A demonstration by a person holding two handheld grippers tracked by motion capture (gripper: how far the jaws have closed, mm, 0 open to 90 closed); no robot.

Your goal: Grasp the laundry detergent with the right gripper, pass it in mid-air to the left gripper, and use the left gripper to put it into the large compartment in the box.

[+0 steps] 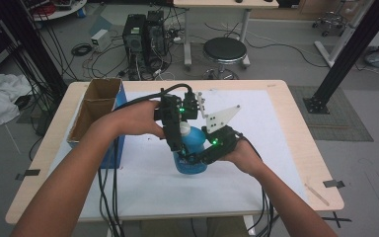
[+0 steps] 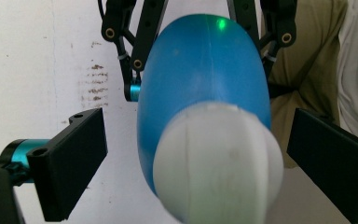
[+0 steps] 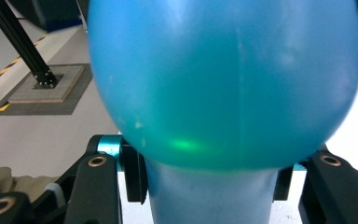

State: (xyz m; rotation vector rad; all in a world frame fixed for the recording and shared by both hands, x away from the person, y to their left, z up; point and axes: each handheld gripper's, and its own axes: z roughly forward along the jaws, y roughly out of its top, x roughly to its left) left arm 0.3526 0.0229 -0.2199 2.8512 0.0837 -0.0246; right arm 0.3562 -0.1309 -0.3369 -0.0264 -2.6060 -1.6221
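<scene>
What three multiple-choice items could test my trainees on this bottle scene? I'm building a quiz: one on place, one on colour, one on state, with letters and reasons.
1. Where does the cardboard box sit?
A. the table's left edge
B. the table's right edge
C. on the stool

2. What colour is the bottle's body?
A. red
B. blue
C. green

3. How does the left hand-held gripper stand at the white cap?
A. shut on it
B. open, a jaw either side, apart from it
C. lying flat on the table

Key: 1 A, the high view shows it at the left edge. 2 B, blue in all views. 3 B, gaps show beside the cap.
</scene>
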